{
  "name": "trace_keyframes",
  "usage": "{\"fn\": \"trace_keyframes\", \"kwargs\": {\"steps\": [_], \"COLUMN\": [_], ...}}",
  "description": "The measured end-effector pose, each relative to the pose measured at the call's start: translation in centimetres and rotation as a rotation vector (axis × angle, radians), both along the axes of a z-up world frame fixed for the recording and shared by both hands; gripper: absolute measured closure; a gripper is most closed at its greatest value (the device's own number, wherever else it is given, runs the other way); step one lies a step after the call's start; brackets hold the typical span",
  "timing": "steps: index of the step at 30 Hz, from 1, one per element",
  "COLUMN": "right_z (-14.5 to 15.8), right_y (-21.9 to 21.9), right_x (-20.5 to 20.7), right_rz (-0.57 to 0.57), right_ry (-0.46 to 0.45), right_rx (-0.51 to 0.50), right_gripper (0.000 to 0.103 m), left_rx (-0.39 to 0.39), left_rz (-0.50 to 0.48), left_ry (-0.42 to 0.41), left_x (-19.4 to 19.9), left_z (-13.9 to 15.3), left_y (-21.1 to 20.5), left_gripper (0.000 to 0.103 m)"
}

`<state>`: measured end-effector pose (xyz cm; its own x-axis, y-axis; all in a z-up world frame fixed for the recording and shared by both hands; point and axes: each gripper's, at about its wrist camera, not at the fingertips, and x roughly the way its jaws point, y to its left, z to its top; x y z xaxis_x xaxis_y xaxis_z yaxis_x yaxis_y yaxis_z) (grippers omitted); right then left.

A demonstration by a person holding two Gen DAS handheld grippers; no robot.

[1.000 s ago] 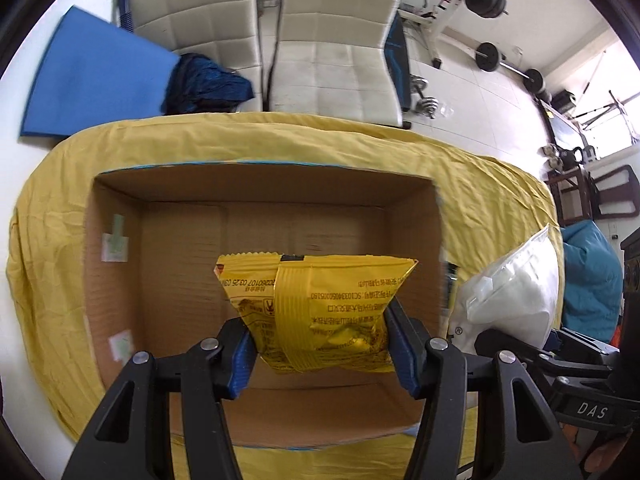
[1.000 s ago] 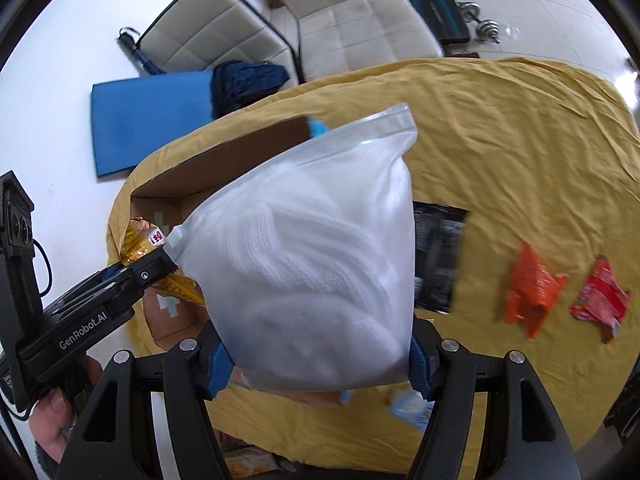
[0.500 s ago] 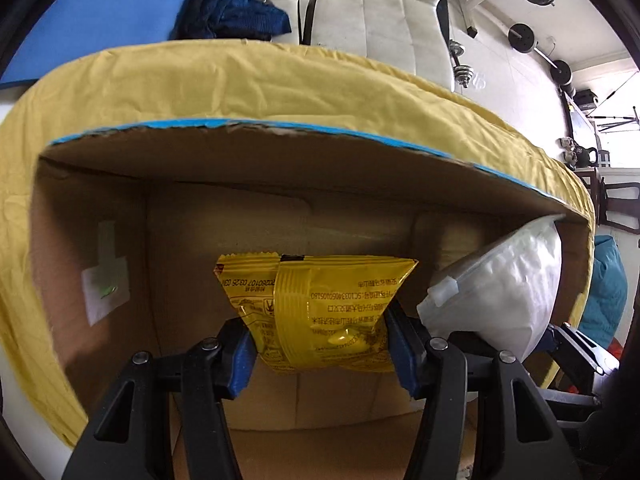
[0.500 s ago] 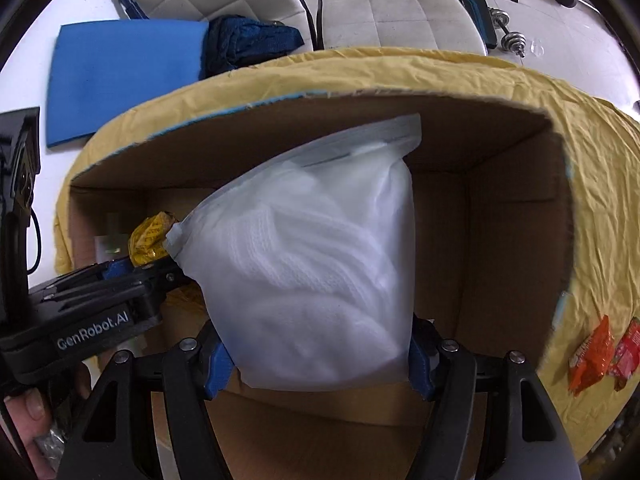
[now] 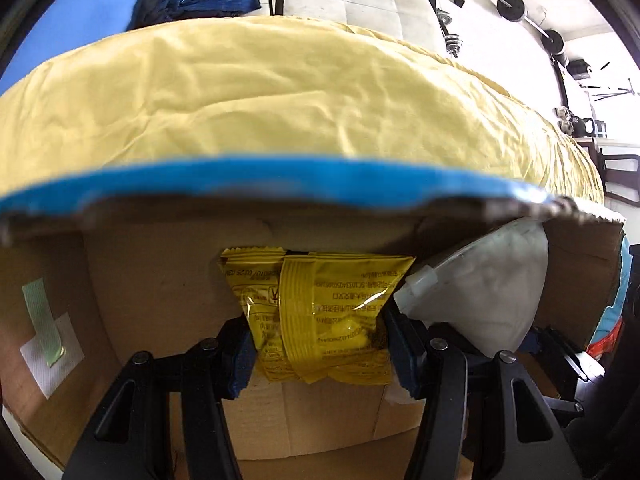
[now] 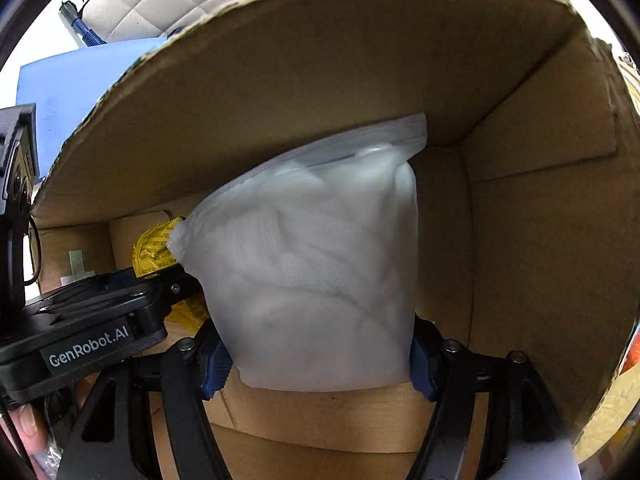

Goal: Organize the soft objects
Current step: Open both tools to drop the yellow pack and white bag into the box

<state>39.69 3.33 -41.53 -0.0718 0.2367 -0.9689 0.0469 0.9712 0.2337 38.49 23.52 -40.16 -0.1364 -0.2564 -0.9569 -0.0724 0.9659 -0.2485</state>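
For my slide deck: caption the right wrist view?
Right gripper lowers a white zip bag into the cardboard box.

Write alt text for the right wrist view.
The right gripper holds a frosted white zip bag of soft white fabric inside a cardboard box. At left, the left gripper reaches into the same box with a yellow snack packet.
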Motion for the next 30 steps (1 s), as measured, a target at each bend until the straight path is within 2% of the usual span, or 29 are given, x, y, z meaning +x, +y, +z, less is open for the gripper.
{"fn": "trace_keyframes", "kwargs": {"steps": [8,11,16,18,21,24,26,28,30], "right_z": [-0.3,0.5,2.8,3.8,5.1,6.1,7.4,7.6,7.9], "right_y": [2.5,3.4,5.1,5.7,6.0,6.6,4.6,4.8,4.9], "right_x": [0.1,0.1,-0.2,-0.6,-1.3,-2.4,-2.6,-3.4,-4.3], "right_rz": [0.033,0.052,0.107,0.125,0.139,0.152,0.142,0.139,0.148], "right_ry": [0.044,0.031,0.003,-0.018,-0.044,-0.076,-0.104,-0.115,-0.12], "right_rx": [-0.007,-0.017,-0.049,-0.069,-0.087,-0.116,-0.117,-0.132,-0.139], "right_gripper": [0.021,0.016,0.005,0.0,0.0,0.0,0.0,0.0,0.0], "left_rx": [0.013,0.013,0.044,0.043,0.05,0.063,0.057,0.046,0.066], "left_rz": [0.019,0.02,0.012,0.02,0.028,0.045,0.069,0.096,0.099], "left_ry": [0.033,0.041,-0.005,-0.024,-0.057,-0.094,-0.115,-0.129,-0.16], "left_x": [0.5,0.6,0.6,0.3,-0.5,-1.9,-2.7,-3.6,-4.9], "left_z": [-0.1,0.6,2.9,4.1,5.8,7.2,8.1,8.7,9.0], "left_y": [0.3,0.5,1.0,1.7,2.4,3.4,3.8,4.0,4.1], "left_gripper": [0.047,0.039,0.025,0.016,0.004,0.001,0.0,0.0,0.0]}}
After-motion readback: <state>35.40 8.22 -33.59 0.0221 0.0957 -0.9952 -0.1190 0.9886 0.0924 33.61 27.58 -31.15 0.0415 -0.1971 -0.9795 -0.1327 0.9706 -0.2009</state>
